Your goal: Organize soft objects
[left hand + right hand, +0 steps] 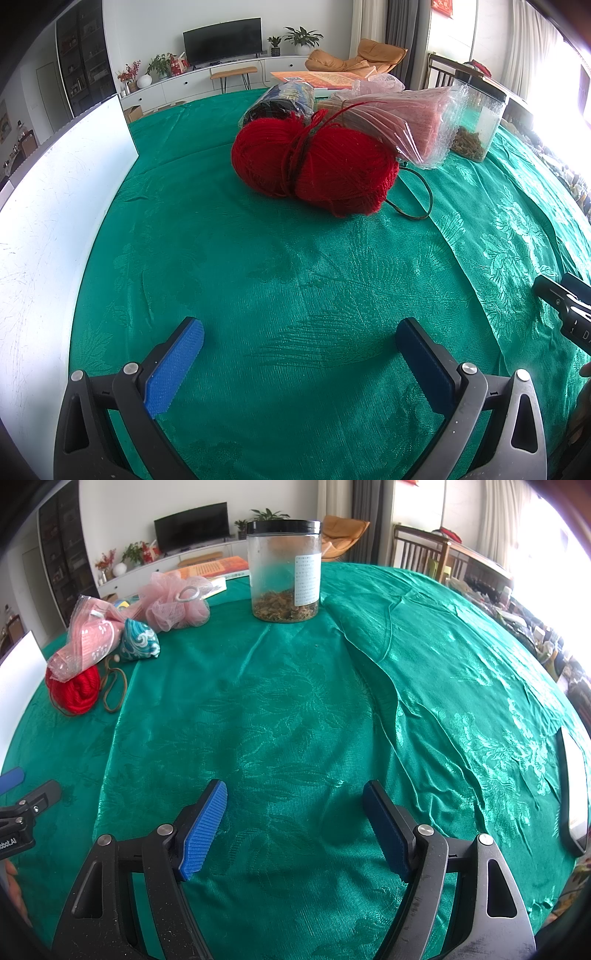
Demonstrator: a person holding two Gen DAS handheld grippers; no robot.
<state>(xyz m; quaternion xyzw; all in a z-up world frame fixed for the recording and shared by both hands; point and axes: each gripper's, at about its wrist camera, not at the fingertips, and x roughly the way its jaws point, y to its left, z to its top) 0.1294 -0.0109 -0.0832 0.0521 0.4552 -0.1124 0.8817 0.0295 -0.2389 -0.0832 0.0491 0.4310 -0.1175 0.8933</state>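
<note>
A red yarn ball [314, 164] lies on the green tablecloth [295, 277], ahead of my open, empty left gripper [299, 341]. Behind it lie a clear bag of pink cloth [406, 118] and a dark blue roll [284, 101]. In the right wrist view the yarn [75, 690], the pink bag [88, 638], a teal patterned pouch [140, 642] and a pink mesh puff [177, 602] sit far left. My right gripper [295, 801] is open and empty over bare cloth.
A white board [44, 229] stands at the table's left edge. A clear jar with a black lid [283, 572] stands at the back. An orange book [210, 568] lies behind the puff. A brown cord loop [114, 690] lies beside the yarn. A white-rimmed object [574, 794] is at the right edge.
</note>
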